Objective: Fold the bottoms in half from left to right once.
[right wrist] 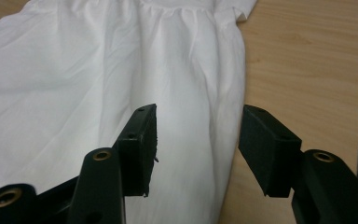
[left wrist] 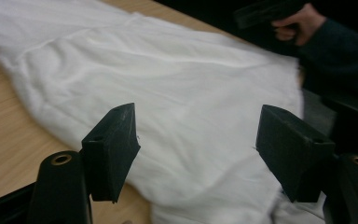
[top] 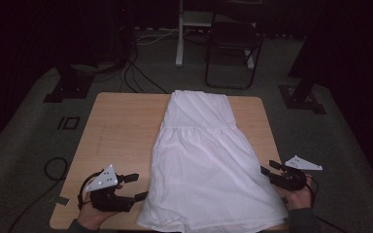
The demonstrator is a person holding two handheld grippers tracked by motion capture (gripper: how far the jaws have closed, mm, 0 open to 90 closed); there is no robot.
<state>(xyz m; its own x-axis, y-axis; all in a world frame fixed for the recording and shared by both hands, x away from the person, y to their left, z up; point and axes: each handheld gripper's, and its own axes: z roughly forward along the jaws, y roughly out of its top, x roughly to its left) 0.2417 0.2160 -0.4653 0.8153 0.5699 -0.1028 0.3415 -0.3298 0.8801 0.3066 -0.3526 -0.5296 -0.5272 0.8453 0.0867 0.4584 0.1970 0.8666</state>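
High view: a white dress [top: 204, 160] lies flat along the middle of the table [top: 121, 131], bodice at the far end, hem at the near edge, where it hangs slightly over. The left gripper [top: 135, 187] sits just beside the hem's left corner, jaws apart and pointing at the cloth with nothing between them. The right gripper [top: 268, 167] is at the skirt's right edge, near the table's right side, jaws also apart and empty. The hands flank the skirt, so the step in hand looks like taking hold of the two lower side edges, probably for a fold or a straightening.

Left gripper view: the two black jaws stand wide, with the dress [left wrist: 168, 93] spread beyond and under them. The skirt's edge runs diagonally across bare wood [left wrist: 4, 135]. To grip well, this gripper should drop low and slide one jaw under the edge, not pinch from above, so that it catches both layers.

Right gripper view: the jaws are open, framing the skirt's side edge [right wrist: 214, 116] with the gathered waist seam [right wrist: 177, 11] farther off. The cloth lies between the jaws but is not pressed. A good grasp would take the edge itself, a little inward so it does not slip, and match the left gripper's place on the hem so the dress lifts evenly without skewing.
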